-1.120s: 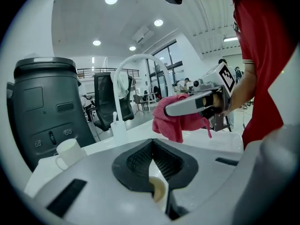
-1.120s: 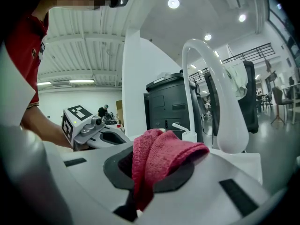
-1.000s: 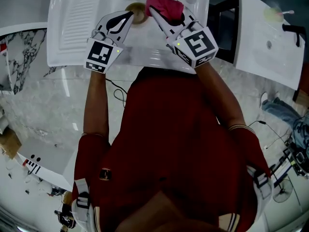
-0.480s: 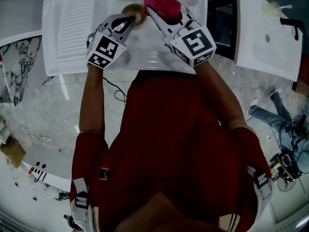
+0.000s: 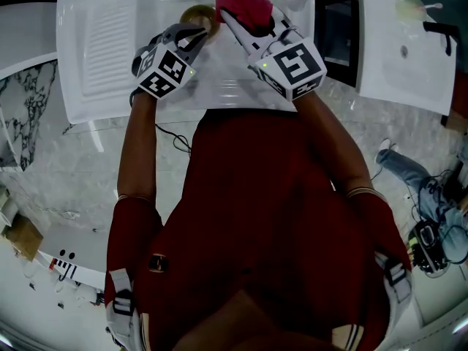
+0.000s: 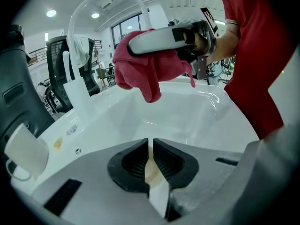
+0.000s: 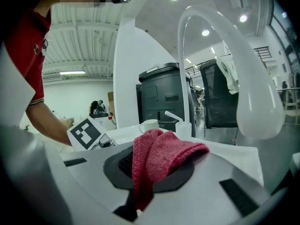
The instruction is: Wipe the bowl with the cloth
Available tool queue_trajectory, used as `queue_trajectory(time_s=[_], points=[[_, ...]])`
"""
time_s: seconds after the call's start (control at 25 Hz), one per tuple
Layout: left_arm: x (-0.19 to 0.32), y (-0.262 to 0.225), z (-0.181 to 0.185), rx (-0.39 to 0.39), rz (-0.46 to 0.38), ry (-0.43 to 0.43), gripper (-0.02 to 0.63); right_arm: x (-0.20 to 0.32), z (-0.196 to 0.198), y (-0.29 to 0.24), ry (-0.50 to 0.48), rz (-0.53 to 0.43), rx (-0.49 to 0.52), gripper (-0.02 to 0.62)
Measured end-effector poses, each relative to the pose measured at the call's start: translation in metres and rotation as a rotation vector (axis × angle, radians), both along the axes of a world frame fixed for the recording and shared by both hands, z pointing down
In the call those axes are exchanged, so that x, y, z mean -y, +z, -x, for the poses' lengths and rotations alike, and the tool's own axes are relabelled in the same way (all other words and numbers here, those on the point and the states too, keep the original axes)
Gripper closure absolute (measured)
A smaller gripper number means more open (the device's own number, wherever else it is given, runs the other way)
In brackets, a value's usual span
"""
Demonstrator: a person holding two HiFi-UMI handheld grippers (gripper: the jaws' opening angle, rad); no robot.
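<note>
Left tongs [image 6: 151,145]: clamped on tan bowl [image 5: 192,14] rim, above sink [image 5: 234,93]. Right tongs [image 7: 149,171]: clamped on red cloth [image 7: 161,156], beside bowl. Risk: wiping pressure may twist bowl loose into sink.

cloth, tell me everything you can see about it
The cloth is a pinkish-red, knitted-looking rag, bunched and folded rather than spread out. The right gripper is shut on its middle, so a lump bulges past the jaws and a fold hangs down. It is held in the air over the white sink, near the curved tap. As far as the views show, only the gripper touches it.
</note>
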State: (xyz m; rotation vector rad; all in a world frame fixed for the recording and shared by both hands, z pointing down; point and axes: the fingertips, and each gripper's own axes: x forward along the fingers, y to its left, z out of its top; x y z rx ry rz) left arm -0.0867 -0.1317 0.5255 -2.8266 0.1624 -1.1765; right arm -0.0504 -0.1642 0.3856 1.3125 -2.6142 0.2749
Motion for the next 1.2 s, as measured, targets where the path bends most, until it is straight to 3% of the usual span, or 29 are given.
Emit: queue_trajectory(time_s=[0.6,1.2], points=[[-0.007,0.057,0.008,0.193,0.035,0.123,0.537,0.006,-0.002,0.016,0.047,0.037,-0.011,0.568],[-0.015,0.1,0.014,0.304,0.059,0.211,0.518,0.008,-0.007,0.027,0.092,0.065,-0.022,0.568]])
